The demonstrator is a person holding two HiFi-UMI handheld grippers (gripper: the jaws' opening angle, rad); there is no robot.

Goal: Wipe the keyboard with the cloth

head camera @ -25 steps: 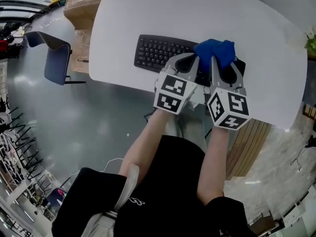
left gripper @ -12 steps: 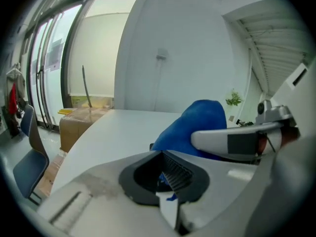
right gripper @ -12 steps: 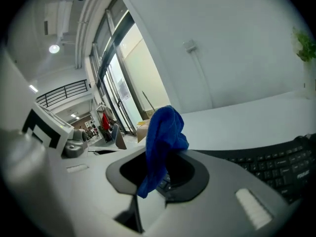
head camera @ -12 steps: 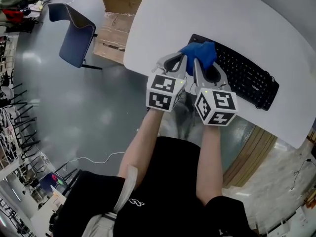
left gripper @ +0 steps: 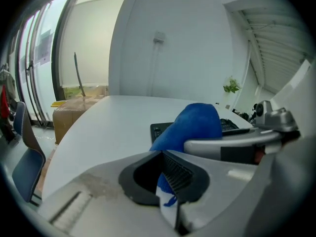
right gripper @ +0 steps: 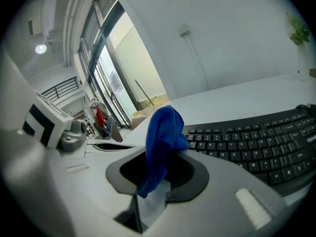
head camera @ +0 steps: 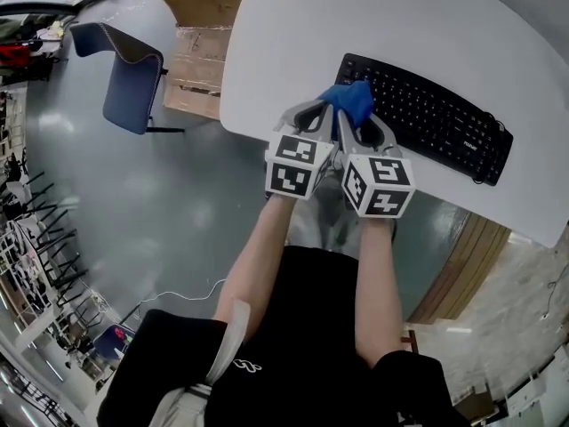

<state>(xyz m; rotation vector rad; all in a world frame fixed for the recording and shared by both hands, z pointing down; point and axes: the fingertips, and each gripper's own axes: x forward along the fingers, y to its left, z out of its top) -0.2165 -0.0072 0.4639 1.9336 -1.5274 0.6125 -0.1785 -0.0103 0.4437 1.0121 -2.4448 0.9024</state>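
Head view: blue cloth (head camera: pixel 351 98) pinched by left tool (head camera: pixel 322 111) and right tool (head camera: pixel 353 124) together, bunched on left end of black keyboard (head camera: pixel 436 118), upper centre, white bench (head camera: pixel 293 34). Wiping seemingly under way; keys toward right likely remain.

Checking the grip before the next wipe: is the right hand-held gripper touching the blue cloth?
Touching. The right gripper view shows the blue cloth pinched between the jaws of the right hand-held gripper, with fabric pressed against both.
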